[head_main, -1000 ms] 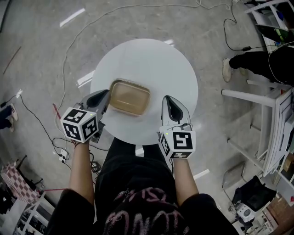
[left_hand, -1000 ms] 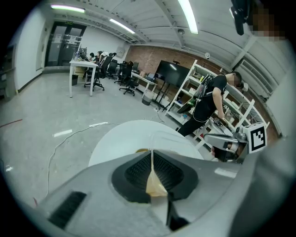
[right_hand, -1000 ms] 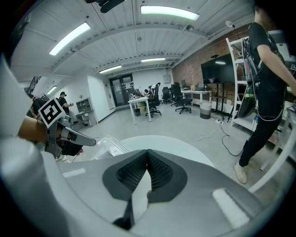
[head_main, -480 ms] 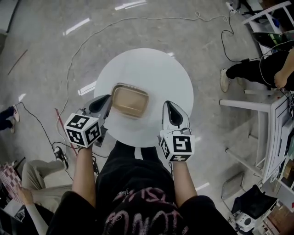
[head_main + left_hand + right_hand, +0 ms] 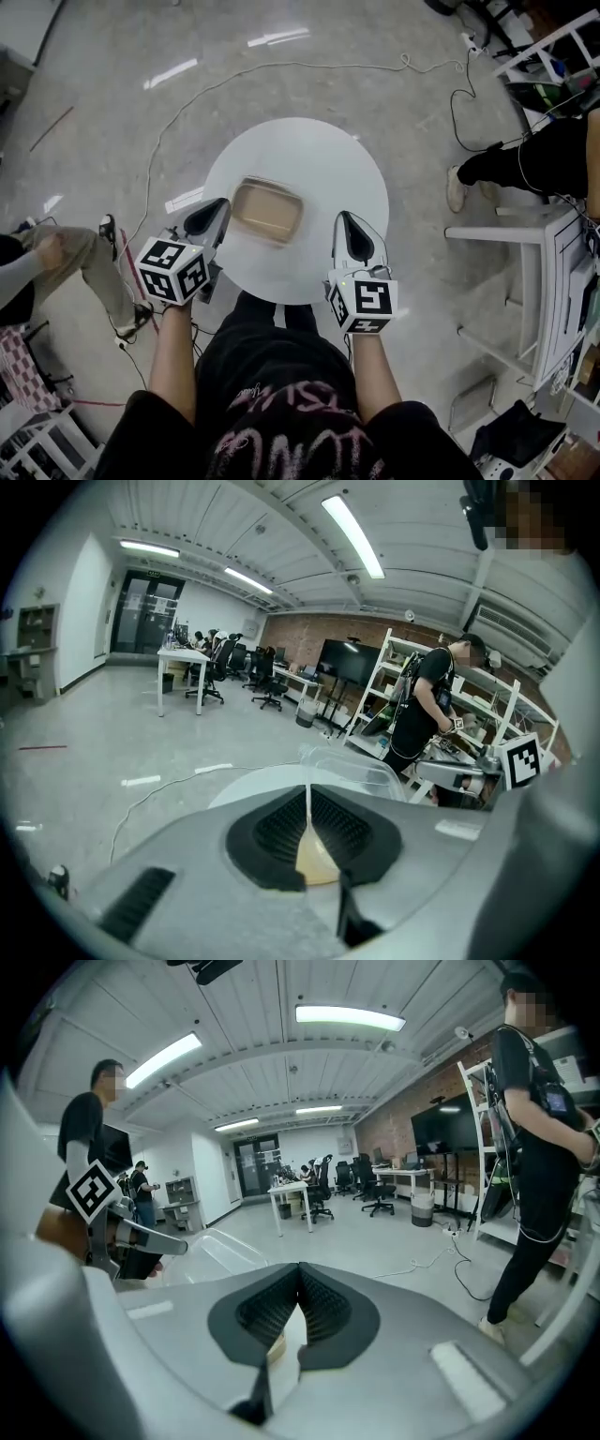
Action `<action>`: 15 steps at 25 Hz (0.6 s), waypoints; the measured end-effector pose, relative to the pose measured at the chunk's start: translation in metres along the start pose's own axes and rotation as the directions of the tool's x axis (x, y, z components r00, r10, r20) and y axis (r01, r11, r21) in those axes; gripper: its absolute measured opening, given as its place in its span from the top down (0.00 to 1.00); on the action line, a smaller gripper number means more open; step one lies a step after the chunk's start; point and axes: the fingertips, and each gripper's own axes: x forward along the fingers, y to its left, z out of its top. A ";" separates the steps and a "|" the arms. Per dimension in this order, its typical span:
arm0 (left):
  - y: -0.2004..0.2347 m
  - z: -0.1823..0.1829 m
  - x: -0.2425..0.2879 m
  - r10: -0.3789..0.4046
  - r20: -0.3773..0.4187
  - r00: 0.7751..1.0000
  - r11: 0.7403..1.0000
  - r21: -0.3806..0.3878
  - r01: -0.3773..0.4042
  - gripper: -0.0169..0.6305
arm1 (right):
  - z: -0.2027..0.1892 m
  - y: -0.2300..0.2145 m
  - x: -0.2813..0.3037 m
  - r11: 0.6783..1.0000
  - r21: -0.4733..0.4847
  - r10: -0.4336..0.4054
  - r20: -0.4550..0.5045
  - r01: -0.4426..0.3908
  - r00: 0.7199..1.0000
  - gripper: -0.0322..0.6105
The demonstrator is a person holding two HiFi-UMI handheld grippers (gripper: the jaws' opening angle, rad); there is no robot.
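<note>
The left gripper (image 5: 212, 212), jaws together on nothing, hovers just beside the left end of the tan container (image 5: 267, 208), which sits near the middle of the round table (image 5: 323, 155). The right gripper (image 5: 350, 225), jaws likewise together and empty, hangs over the table's right side, apart from the container. A cable (image 5: 328, 64) loops over the floor beyond, and a person (image 5: 511, 159) stands at far right.

A person (image 5: 66, 255) has walked up on the floor near the left gripper (image 5: 208, 216).
</note>
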 end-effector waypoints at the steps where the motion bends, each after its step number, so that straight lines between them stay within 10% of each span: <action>1: -0.003 0.002 -0.004 0.004 0.008 1.000 1.000 0.004 -0.004 0.95 | 0.003 0.000 -0.004 1.000 -0.001 0.003 0.008 -0.003 1.000 0.94; 15: -0.032 0.023 -0.048 0.036 0.135 0.990 0.998 0.044 -0.043 0.95 | 0.041 0.015 -0.039 0.997 -0.058 0.061 0.117 -0.054 0.991 0.94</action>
